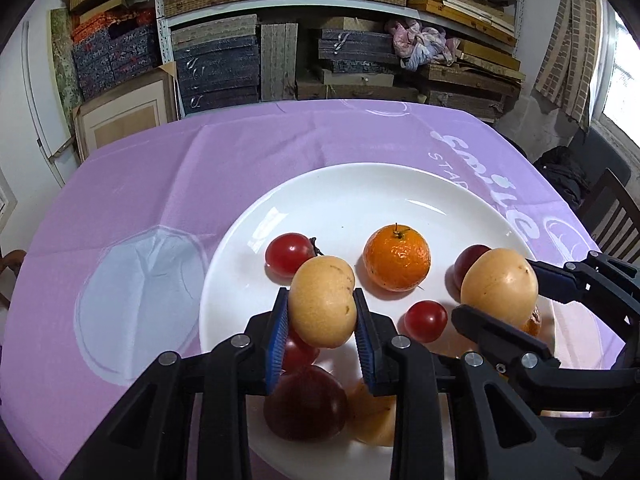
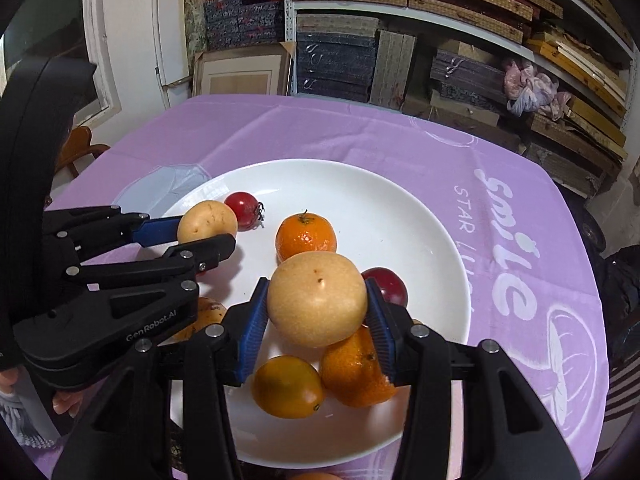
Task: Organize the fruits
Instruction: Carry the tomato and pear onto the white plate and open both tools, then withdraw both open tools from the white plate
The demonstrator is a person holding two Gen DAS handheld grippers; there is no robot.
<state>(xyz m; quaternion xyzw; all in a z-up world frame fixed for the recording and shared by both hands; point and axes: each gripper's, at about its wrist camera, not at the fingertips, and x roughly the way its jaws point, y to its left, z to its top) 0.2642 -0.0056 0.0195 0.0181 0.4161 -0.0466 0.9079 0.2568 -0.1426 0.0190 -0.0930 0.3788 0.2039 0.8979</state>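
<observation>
Blue pads of your left gripper (image 1: 322,320) clamp a small yellow fruit (image 1: 322,301) above the white plate (image 1: 360,192); your right gripper (image 2: 316,312) grasps a bigger yellow fruit (image 2: 317,298) likewise. Beyond, an orange (image 1: 397,257) and tomatoes (image 1: 289,254) sit on the plate, purple tablecloth (image 1: 160,184) behind.

Looks like a home storeroom: metal shelves (image 1: 340,8) crammed with stacked flat boxes (image 1: 216,68) right behind the tabletop (image 1: 168,184), curtained window (image 1: 618,80) beside them.
</observation>
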